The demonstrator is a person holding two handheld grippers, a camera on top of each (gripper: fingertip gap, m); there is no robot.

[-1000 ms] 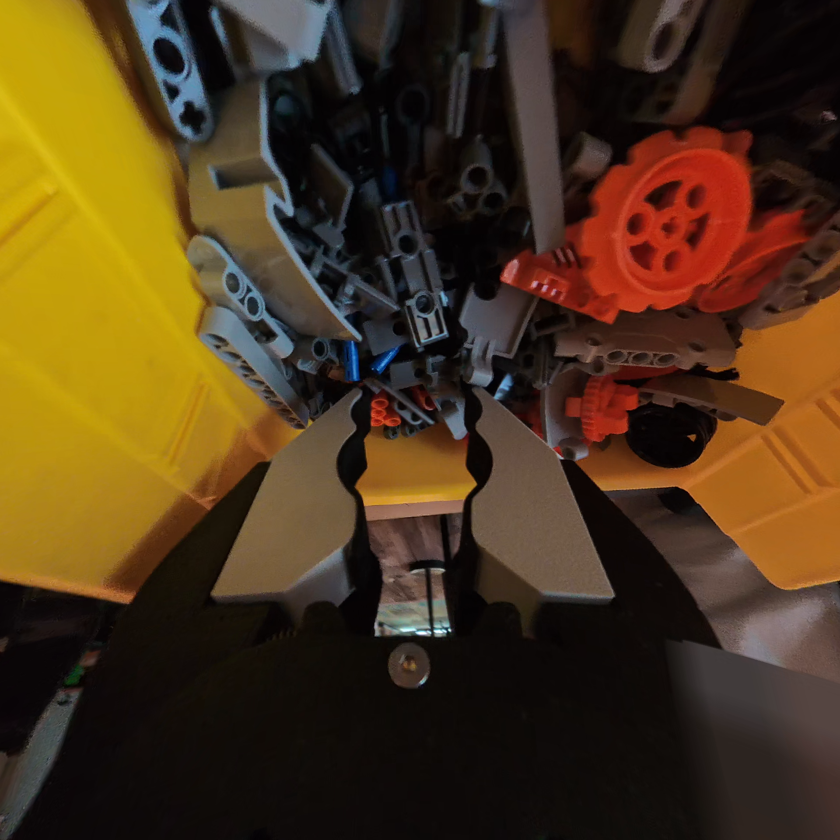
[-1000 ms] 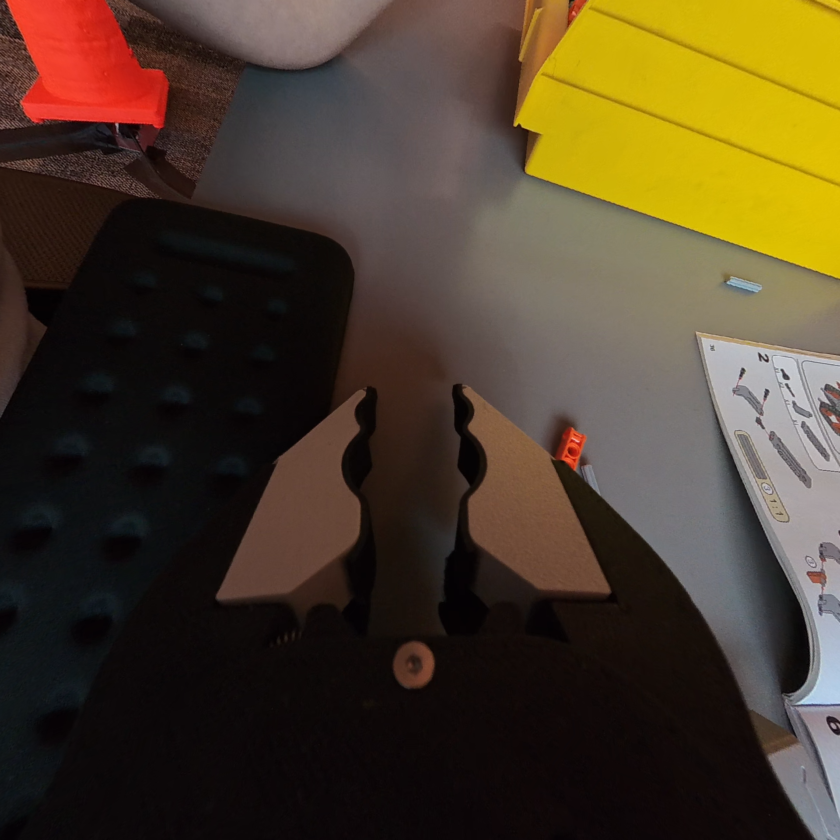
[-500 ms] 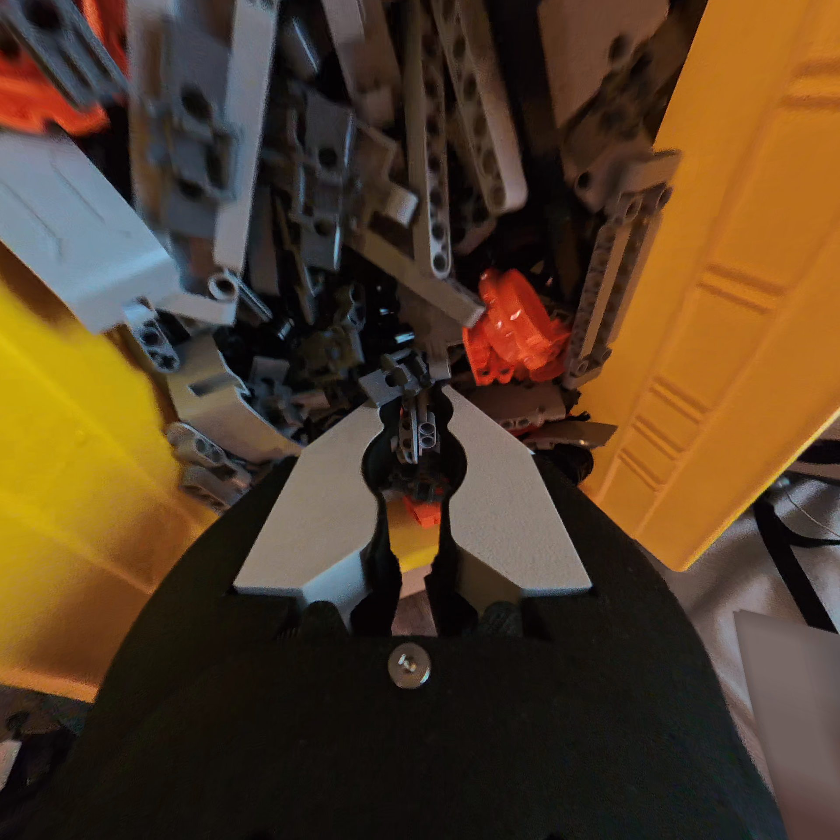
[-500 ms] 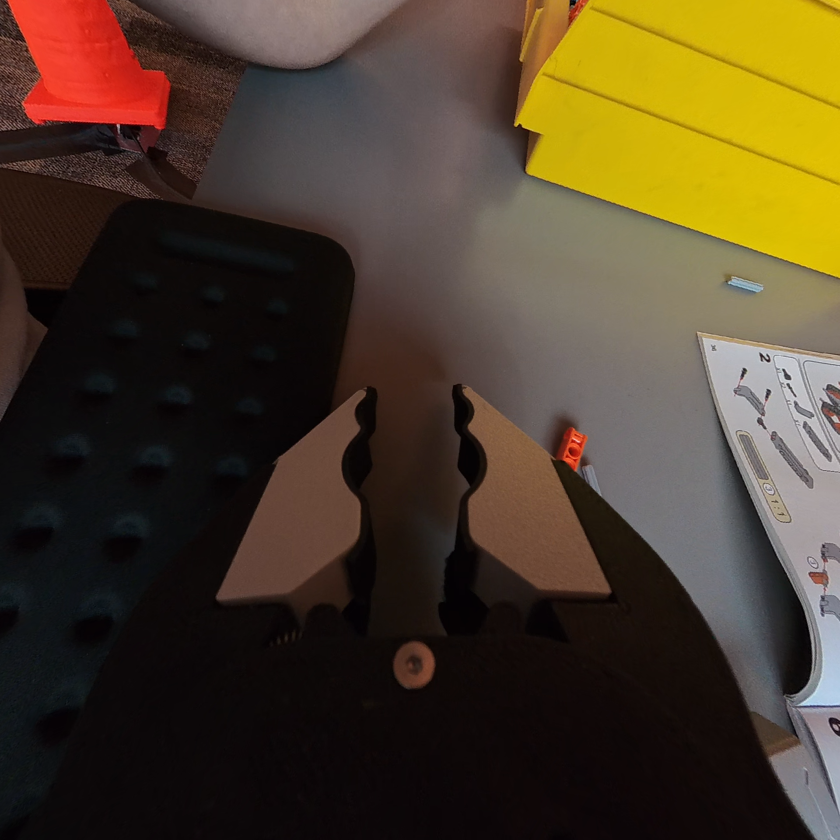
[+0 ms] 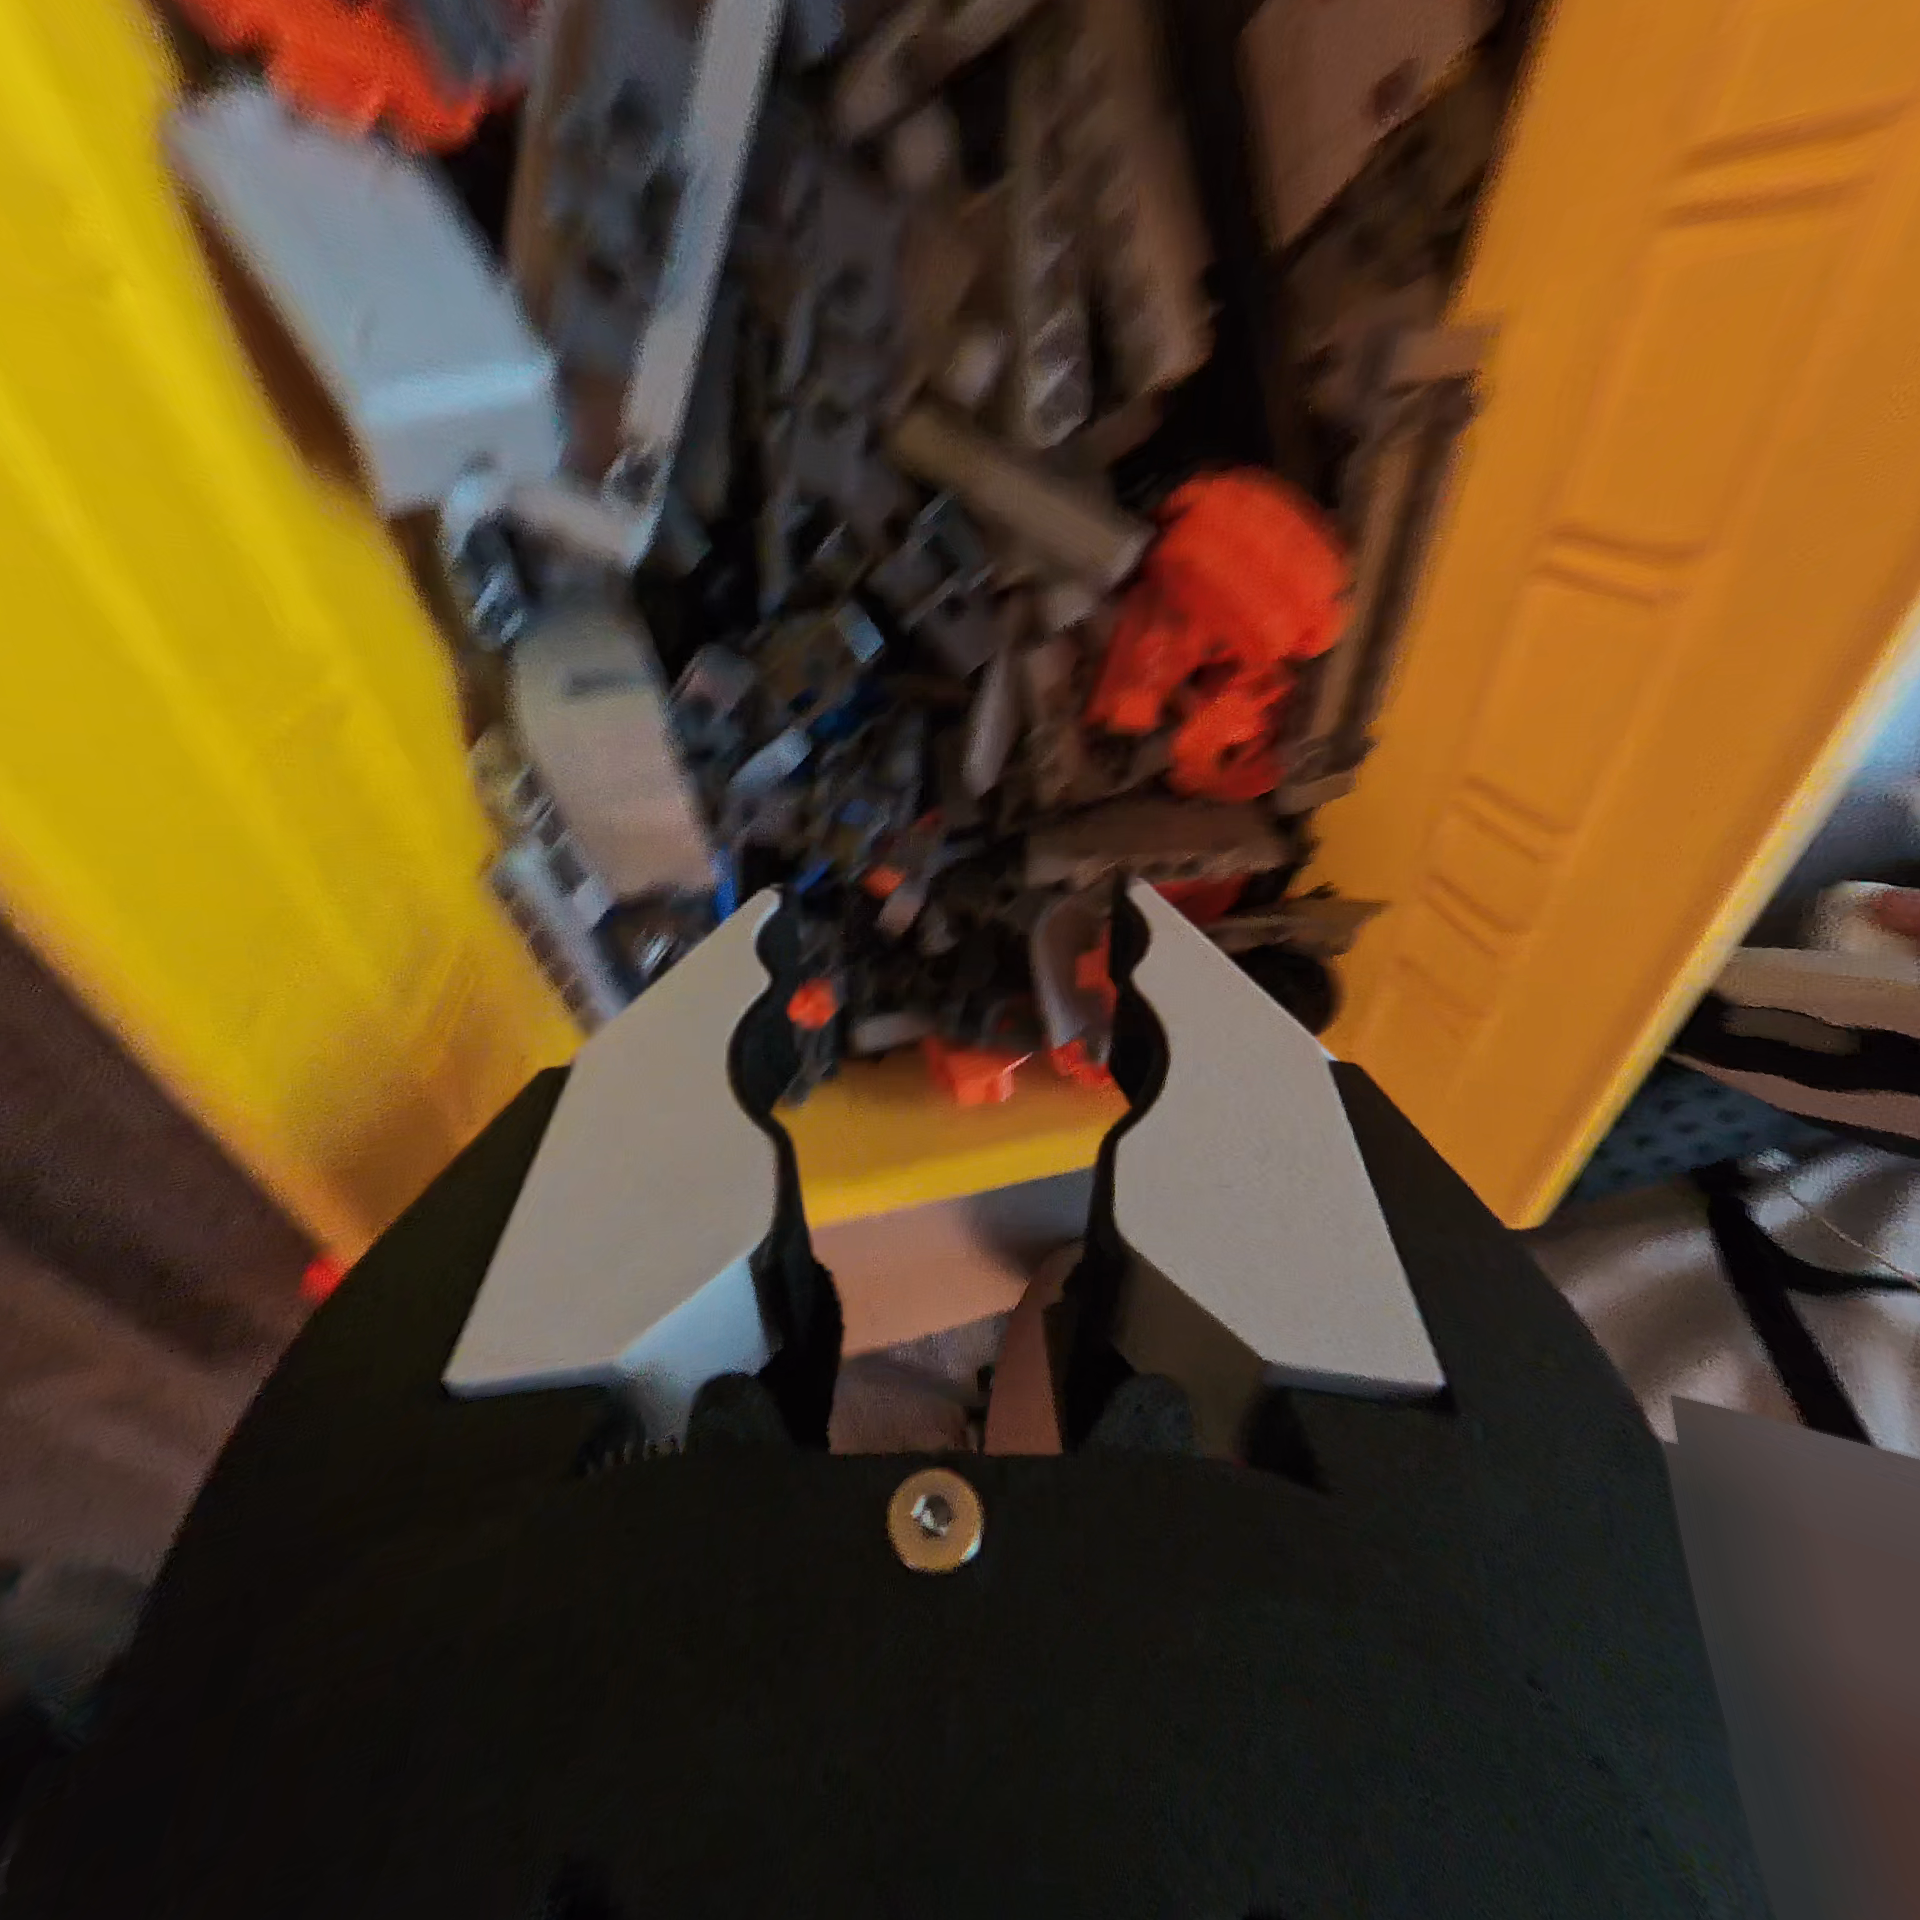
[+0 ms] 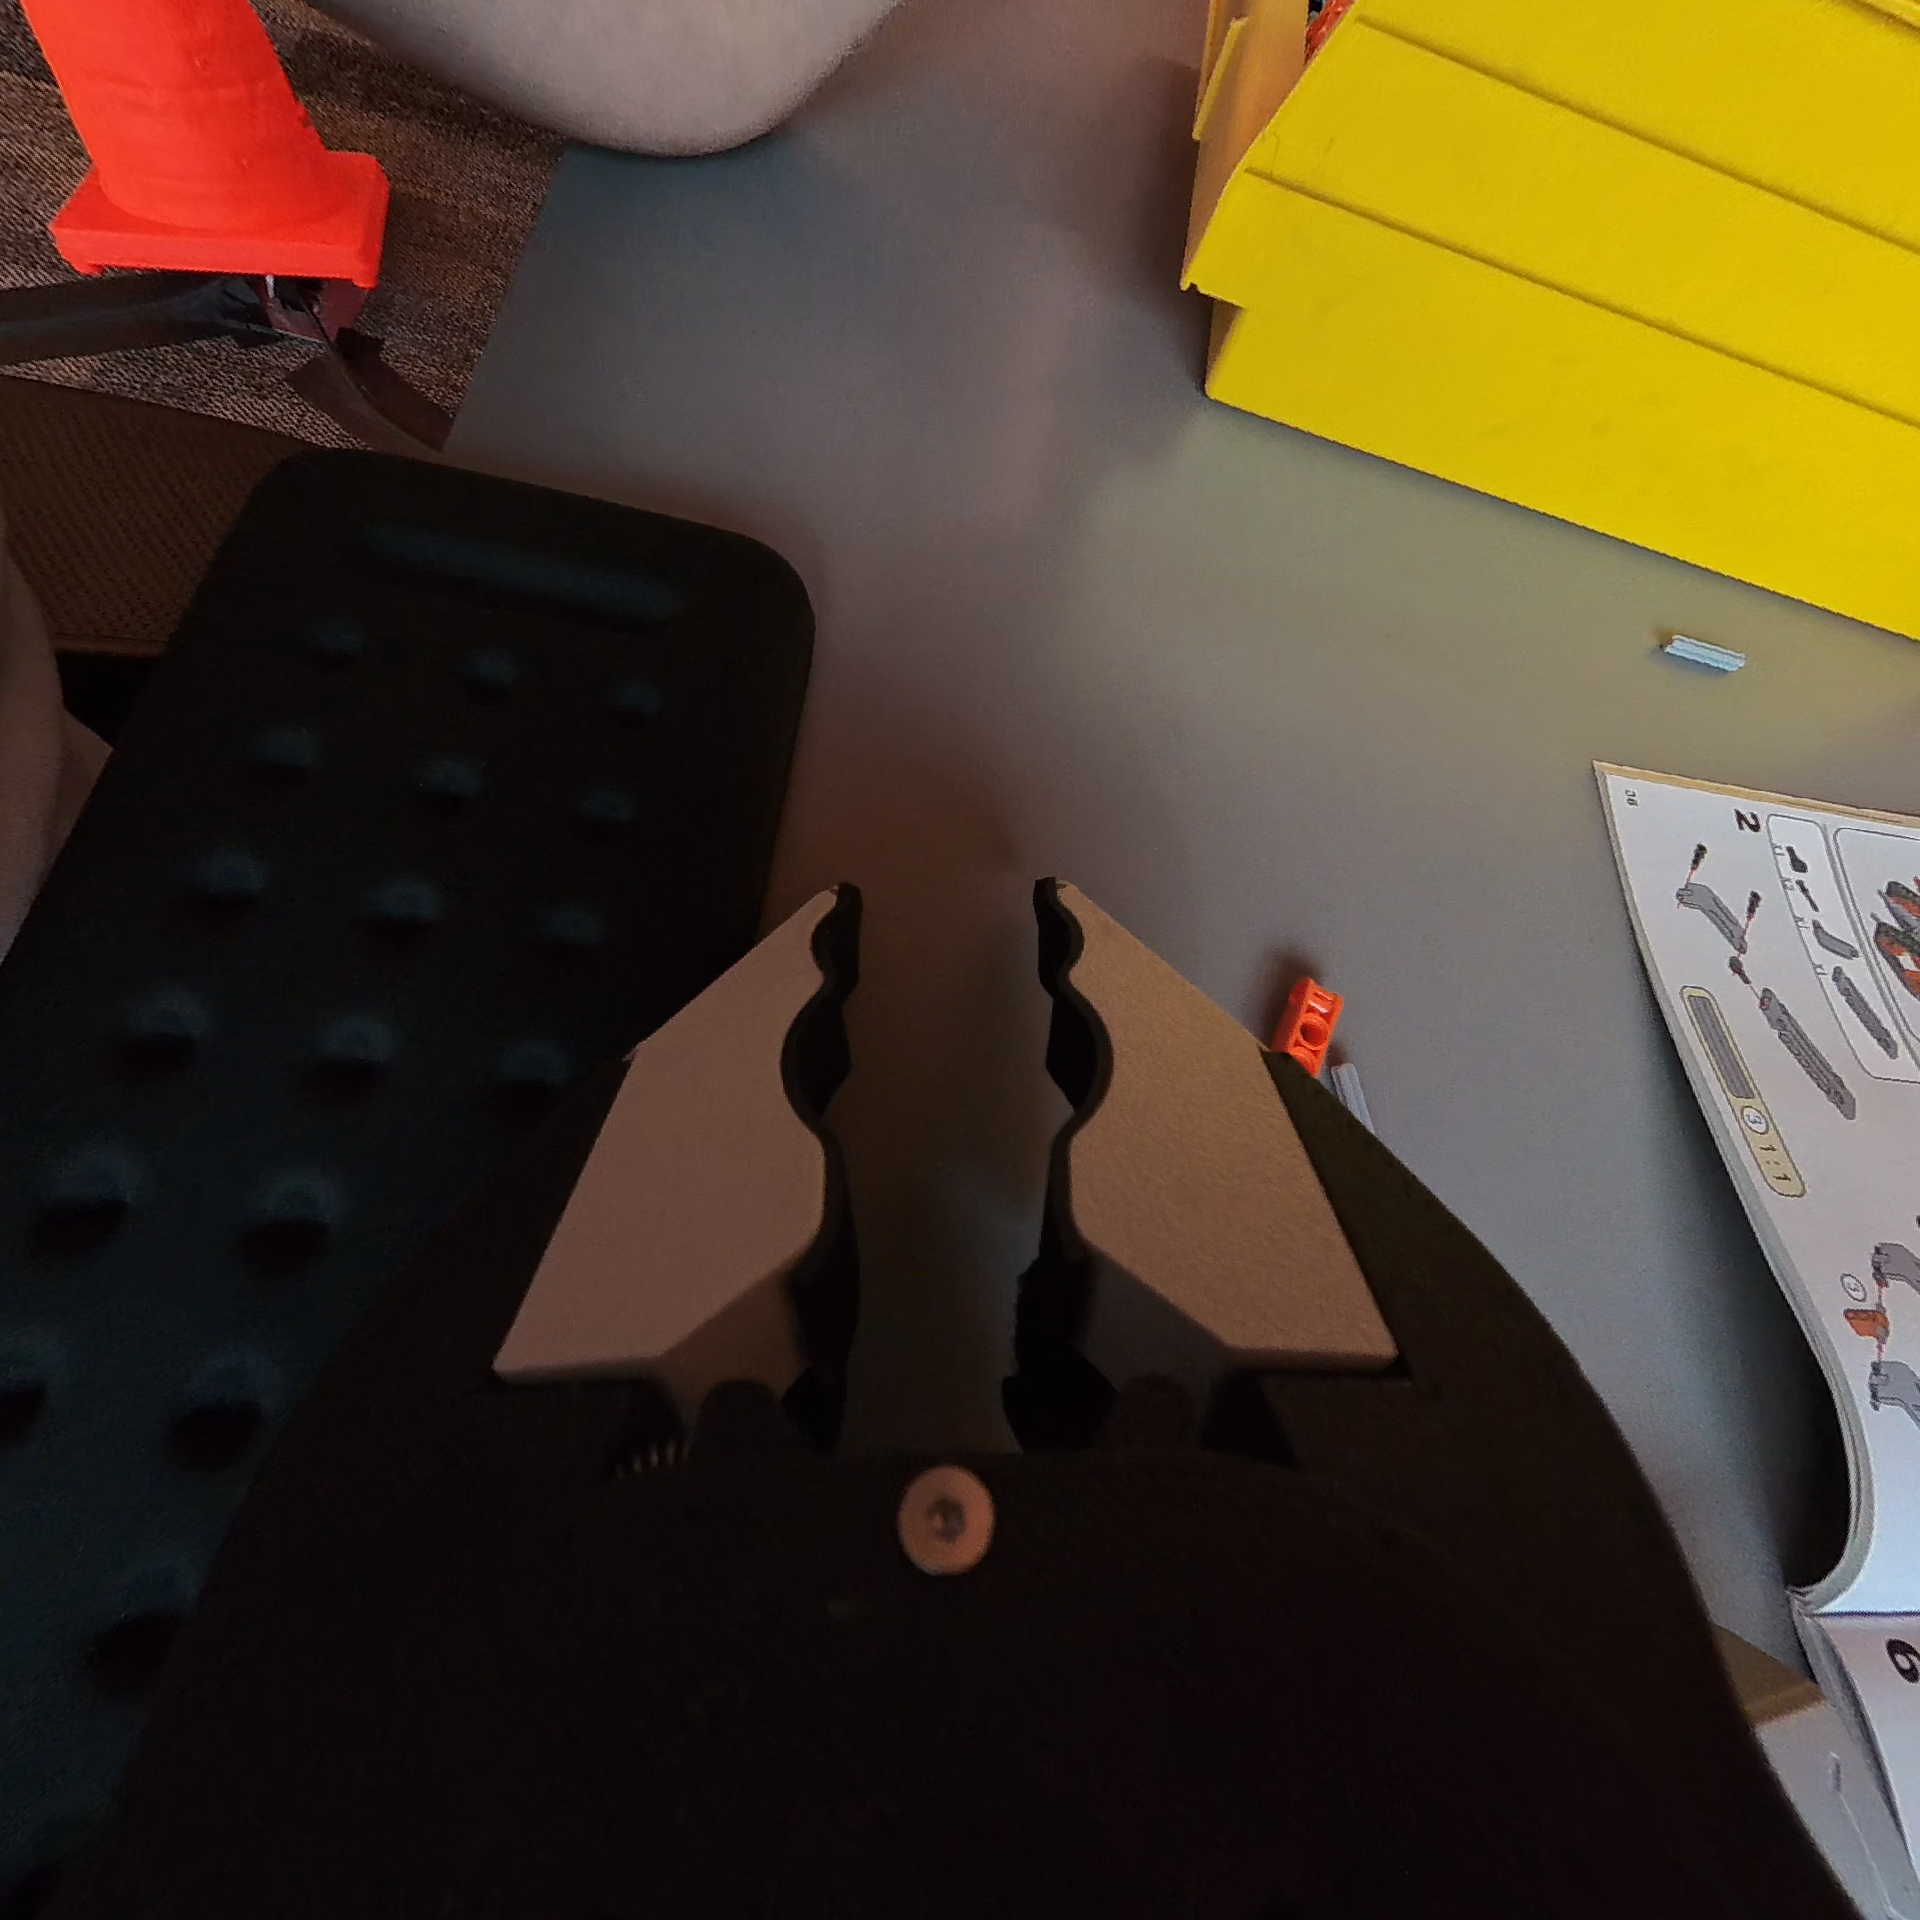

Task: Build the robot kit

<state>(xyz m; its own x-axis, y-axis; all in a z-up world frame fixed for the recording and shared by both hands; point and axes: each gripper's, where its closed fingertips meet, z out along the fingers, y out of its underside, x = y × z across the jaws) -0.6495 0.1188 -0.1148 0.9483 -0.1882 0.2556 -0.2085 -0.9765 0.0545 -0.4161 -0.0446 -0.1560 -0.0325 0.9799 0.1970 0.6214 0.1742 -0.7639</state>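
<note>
Showing two hand-held tools at one instant. The left gripper (image 5: 945, 904) has matte grey wedge-shaped fingers (image 5: 665, 1164) with scalloped black inner edges, mounted on a black textured body; its jaws stand wide apart with nothing clamped between them. It points into the open end of a yellow plastic bin (image 5: 208, 623) with smooth ribbed walls, filled with a pile of building-toy parts (image 5: 935, 582): grey perforated beams, dark pins and an orange toothed piece (image 5: 1226, 655), all smeared by motion blur. Small orange bits (image 5: 971, 1075) lie on the bin's near lip between the fingertips.

The right gripper (image 6: 948, 888), of the same build, is likewise parted and empty, hovering over a smooth grey tabletop (image 6: 935, 520). Only this view shows the bin from outside, as stepped yellow walls (image 6: 1558, 312), well apart from the fingertips. It alone shows a black dimpled pad (image 6: 395, 831) at left, an orange cone (image 6: 197, 145) on carpet, a small orange brick (image 6: 1311, 1027) just beside the right finger, a pale blue bar-shaped part (image 6: 1702, 657) and an open instruction booklet (image 6: 1787, 1091) with printed diagrams.
</note>
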